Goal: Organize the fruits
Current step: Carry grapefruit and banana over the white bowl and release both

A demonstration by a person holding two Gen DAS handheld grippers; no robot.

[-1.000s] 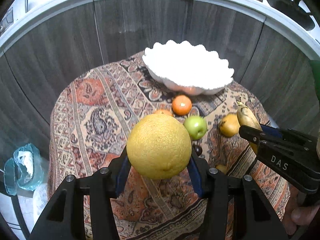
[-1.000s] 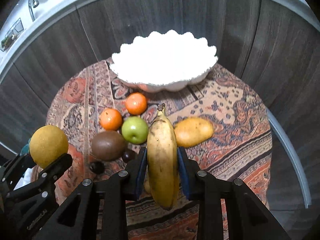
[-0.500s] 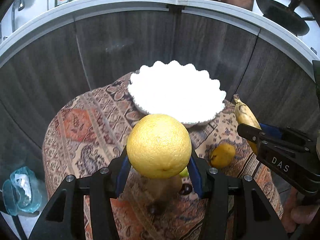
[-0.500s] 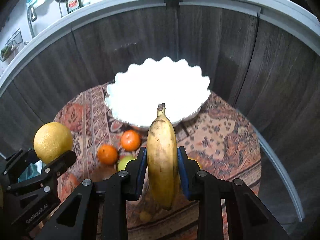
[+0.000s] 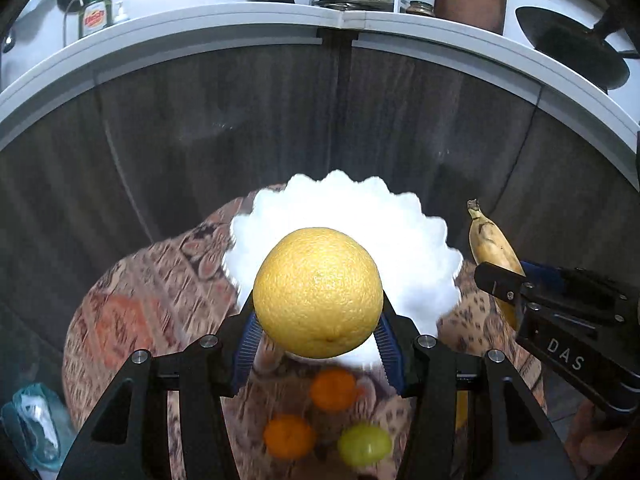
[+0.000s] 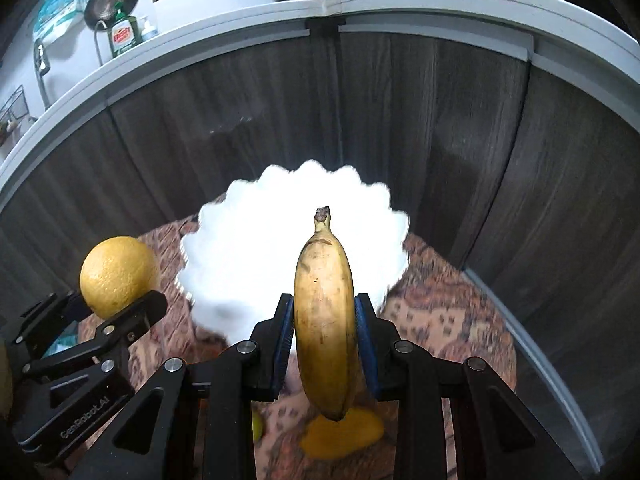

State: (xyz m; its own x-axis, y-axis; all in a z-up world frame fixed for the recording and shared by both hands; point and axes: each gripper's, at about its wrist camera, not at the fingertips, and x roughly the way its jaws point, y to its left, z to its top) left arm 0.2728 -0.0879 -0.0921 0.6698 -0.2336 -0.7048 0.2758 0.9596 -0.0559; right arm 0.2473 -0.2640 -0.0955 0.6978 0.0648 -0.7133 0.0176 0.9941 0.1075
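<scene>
My left gripper (image 5: 318,330) is shut on a large yellow citrus fruit (image 5: 318,292), held in the air in front of the white scalloped bowl (image 5: 404,232). My right gripper (image 6: 325,332) is shut on a yellow banana (image 6: 325,320), stem pointing up and away, also held before the bowl (image 6: 256,248). Each gripper shows in the other's view: the citrus (image 6: 118,276) at the left, the banana (image 5: 494,244) at the right. Two small oranges (image 5: 334,388) (image 5: 289,436) and a green apple (image 5: 364,445) lie on the patterned cloth (image 5: 152,312) below.
The bowl stands at the back of a small round table under a patterned cloth (image 6: 448,316). A yellow fruit (image 6: 340,434) lies on it below the banana. Dark wood cabinet fronts (image 5: 240,128) rise behind, topped by a white counter (image 5: 200,32). A bluish plastic bag (image 5: 36,424) sits at lower left.
Both grippers have risen and tilted up with their fruits held fast. The bowl and the loose fruits have slid lower in both views, and the kitchen counter has come into view.
</scene>
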